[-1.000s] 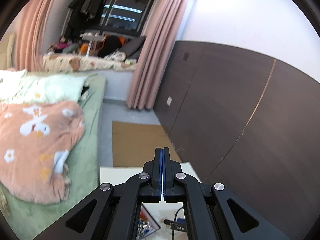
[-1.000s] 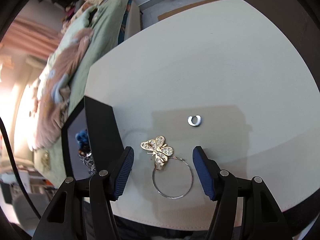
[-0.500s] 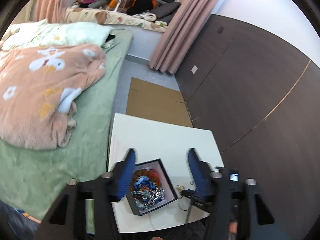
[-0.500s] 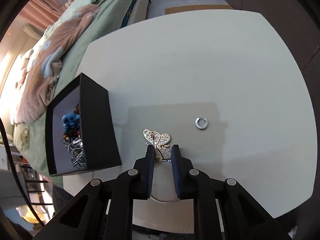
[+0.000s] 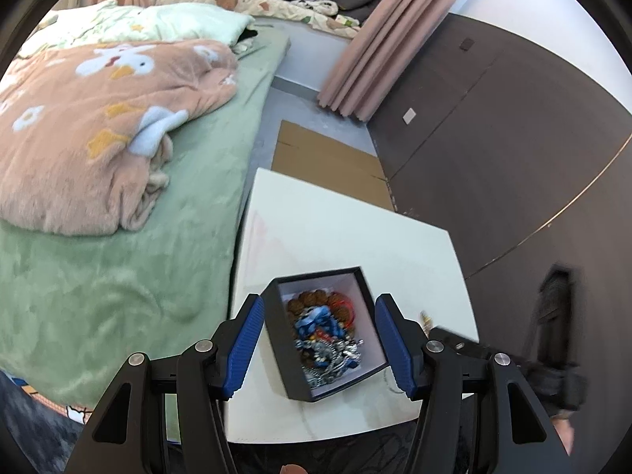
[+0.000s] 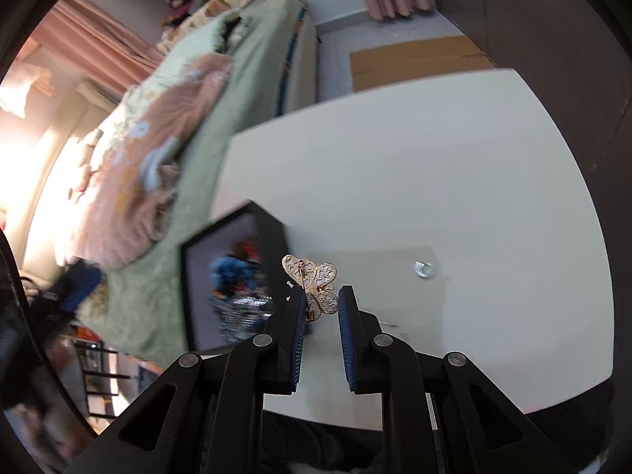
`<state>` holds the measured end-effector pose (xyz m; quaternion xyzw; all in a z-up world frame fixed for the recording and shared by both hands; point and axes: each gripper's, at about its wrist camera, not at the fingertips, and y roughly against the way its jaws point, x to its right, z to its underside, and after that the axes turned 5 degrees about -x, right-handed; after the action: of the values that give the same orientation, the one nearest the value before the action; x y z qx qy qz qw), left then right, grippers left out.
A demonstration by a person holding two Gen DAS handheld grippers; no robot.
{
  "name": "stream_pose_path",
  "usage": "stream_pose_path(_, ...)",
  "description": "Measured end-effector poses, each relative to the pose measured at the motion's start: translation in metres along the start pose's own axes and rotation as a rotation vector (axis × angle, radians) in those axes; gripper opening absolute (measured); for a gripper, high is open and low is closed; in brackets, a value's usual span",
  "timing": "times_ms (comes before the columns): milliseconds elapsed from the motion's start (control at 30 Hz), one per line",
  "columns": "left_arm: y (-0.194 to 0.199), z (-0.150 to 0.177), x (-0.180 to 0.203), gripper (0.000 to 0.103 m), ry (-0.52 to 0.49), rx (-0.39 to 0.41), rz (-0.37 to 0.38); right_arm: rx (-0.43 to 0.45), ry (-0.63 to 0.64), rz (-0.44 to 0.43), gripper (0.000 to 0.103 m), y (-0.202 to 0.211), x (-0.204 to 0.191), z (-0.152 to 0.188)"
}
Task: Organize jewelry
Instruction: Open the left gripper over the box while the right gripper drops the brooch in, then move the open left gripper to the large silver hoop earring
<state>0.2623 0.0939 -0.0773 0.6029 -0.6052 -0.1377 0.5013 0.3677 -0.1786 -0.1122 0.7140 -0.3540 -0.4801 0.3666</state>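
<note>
half of butterfly brooch (image 6: 312,282) hidden betw. right gripper (image 6: 320,304) fingers (image 6: 297,318)

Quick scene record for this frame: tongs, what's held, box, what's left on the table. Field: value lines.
left tongs: open, straddling the box, not touching it
right tongs: shut on butterfly earring, lifted off the table
box: black, open, upright near the table's near-left edge
box contents: tangle of beads and silver chain, mixed
table: white
loose item: small silver hoop, right of the butterfly earring, on the table
</note>
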Motion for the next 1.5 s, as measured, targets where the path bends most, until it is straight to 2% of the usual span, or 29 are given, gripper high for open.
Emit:
stream_pose_path(167,0.001,0.007,-0.012,0.06,0.02,0.008,-0.009,0.033,0.056,-0.116,0.019,0.01,-0.039,-0.005)
stream_pose_path(200,0.002,0.008,-0.013,0.06,0.02,0.009,-0.005,0.043,0.069,-0.161,0.021,0.012,-0.047,-0.007)
stream_pose_path(233,0.003,0.009,-0.014,0.06,0.019,0.011,0.001,0.049,0.074,-0.185,0.027,0.011,-0.052,-0.008)
stream_pose_path(300,0.008,0.012,-0.015,0.06,0.01,0.029,0.011,0.059,0.07,-0.187,0.076,0.012,-0.058,-0.009)
stream_pose_path(333,0.009,0.012,-0.014,0.06,0.005,0.037,0.01,0.084,0.065,-0.175,0.082,0.014,-0.059,-0.007)
stream_pose_path(400,0.013,0.015,-0.013,0.06,-0.001,0.057,0.012,0.121,0.071,-0.158,0.082,0.019,-0.06,-0.002)
stream_pose_path(600,0.006,0.02,-0.003,0.06,-0.021,0.049,0.028,0.124,0.03,-0.132,0.082,0.028,-0.036,0.013)
stream_pose_path(767,-0.008,0.025,0.022,0.086,-0.07,-0.002,0.057,0.148,-0.045,-0.103,0.082,0.04,0.001,0.026)
stream_pose_path(867,-0.015,0.031,0.043,0.093,-0.119,-0.006,0.055,0.164,-0.081,-0.095,0.082,0.047,0.022,0.034)
stream_pose_path(1200,-0.063,0.057,0.1,0.093,-0.233,-0.14,0.063,0.196,-0.183,-0.058,0.082,0.065,0.087,0.058)
stream_pose_path(1400,-0.086,0.062,0.118,0.092,-0.238,-0.209,0.079,0.211,-0.23,-0.061,0.083,0.071,0.117,0.072)
stream_pose_path(1500,-0.097,0.061,0.124,0.078,-0.23,-0.234,0.075,0.218,-0.259,-0.069,0.083,0.073,0.131,0.077)
